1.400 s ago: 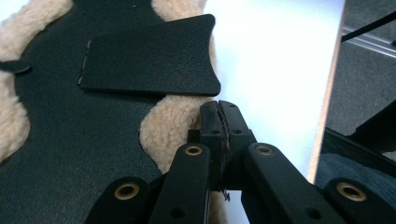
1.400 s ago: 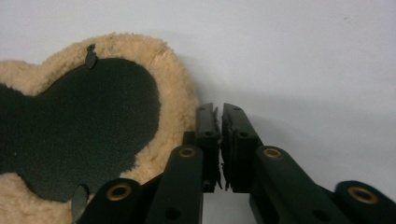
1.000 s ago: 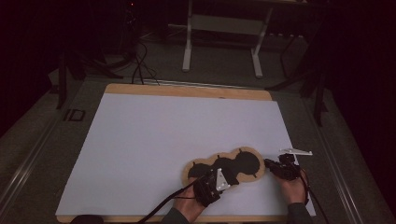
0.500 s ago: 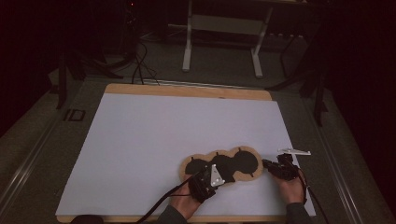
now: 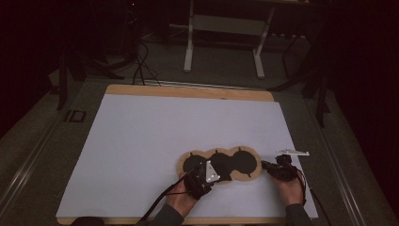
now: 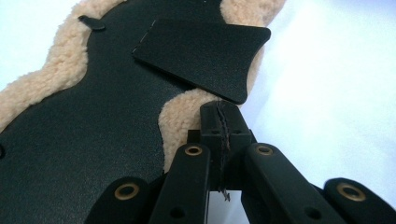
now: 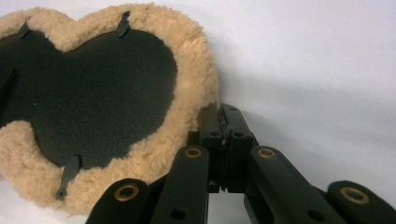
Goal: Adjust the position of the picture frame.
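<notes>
A three-lobed black pad with a tan fleece rim (image 5: 219,165) lies flat on the white sheet, near the front right. My left gripper (image 5: 215,179) sits at the pad's near edge, jaws shut. In the left gripper view its tips (image 6: 219,109) touch the fleece rim (image 6: 180,114) just below a loose black flap (image 6: 205,51). My right gripper (image 5: 264,165) is at the pad's right end, also shut. In the right gripper view its tips (image 7: 223,114) rest against the fleece (image 7: 201,70) of the end lobe. Nothing shows between either pair of jaws.
The white sheet (image 5: 155,136) covers a wooden board (image 5: 188,92) on the table. A small black bracket (image 5: 74,116) lies off the board's left side. Beyond the far edge stand a white stand's legs (image 5: 189,42) and floor cables (image 5: 141,61). Bare sheet lies left of the pad and behind it.
The pad has turned slightly and now lies more level across the table. My left gripper has shifted a little left and forward with it; the right gripper has barely moved.
</notes>
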Motion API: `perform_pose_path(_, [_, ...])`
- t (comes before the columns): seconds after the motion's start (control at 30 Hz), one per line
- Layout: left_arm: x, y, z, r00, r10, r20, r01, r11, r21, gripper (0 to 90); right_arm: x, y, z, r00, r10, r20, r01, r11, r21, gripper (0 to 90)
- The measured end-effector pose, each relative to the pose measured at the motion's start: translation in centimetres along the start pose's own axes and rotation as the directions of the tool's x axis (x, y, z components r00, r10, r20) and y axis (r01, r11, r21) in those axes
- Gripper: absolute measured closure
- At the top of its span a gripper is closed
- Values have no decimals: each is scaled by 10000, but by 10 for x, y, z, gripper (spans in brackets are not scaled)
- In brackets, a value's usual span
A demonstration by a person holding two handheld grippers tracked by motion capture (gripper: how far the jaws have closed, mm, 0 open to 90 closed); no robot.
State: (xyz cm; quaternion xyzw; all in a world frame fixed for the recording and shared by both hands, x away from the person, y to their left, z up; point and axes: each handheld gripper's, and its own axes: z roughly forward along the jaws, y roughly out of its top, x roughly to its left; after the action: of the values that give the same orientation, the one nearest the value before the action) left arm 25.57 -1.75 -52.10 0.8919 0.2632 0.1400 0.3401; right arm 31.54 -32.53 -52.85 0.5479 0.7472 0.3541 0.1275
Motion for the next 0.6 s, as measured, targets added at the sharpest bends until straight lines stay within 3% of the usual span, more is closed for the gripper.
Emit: perform_pose_path(0.6, [22,-9,-7,9985,-380,-390,377,9993,-77,900,16,4,7,9995,-312,31,311,9995,101,896])
